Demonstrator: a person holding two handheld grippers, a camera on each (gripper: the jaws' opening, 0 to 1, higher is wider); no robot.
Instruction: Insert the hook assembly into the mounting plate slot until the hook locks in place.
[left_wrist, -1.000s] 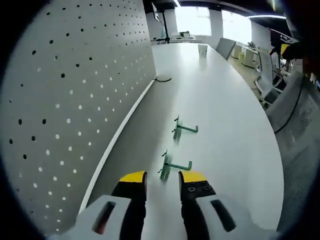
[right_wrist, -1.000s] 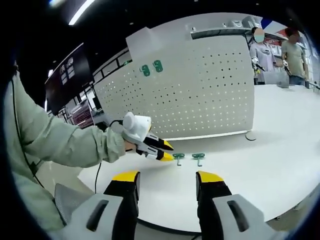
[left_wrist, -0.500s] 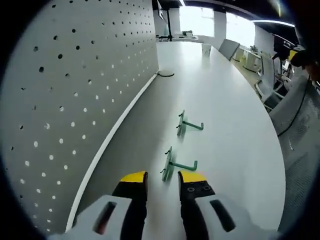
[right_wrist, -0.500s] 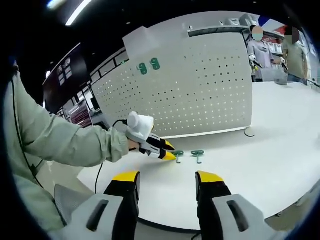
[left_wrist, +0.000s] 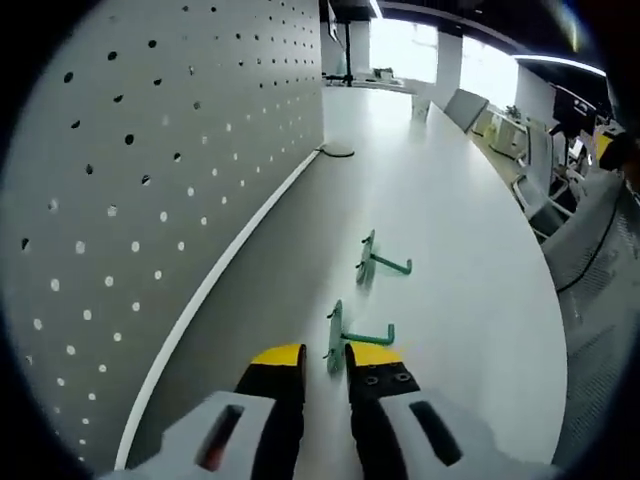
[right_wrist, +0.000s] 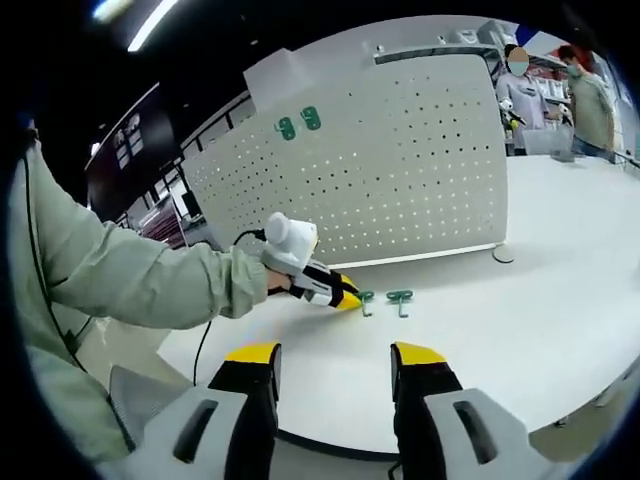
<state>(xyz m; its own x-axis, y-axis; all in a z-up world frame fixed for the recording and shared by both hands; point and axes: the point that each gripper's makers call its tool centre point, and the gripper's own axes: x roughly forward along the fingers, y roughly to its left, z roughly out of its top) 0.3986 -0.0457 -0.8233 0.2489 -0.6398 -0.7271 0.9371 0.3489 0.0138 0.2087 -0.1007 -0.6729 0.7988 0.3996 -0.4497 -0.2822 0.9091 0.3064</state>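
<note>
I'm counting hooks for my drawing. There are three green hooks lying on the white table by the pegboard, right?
Not quite: two green hooks lie on the white table by the pegboard, the near hook and the far hook, as the left gripper view shows.

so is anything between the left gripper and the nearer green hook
Nothing visible. The left gripper has its yellow tips right at the nearer green hook, with bare white table around it. The second hook lies farther on, out of the way.
</note>
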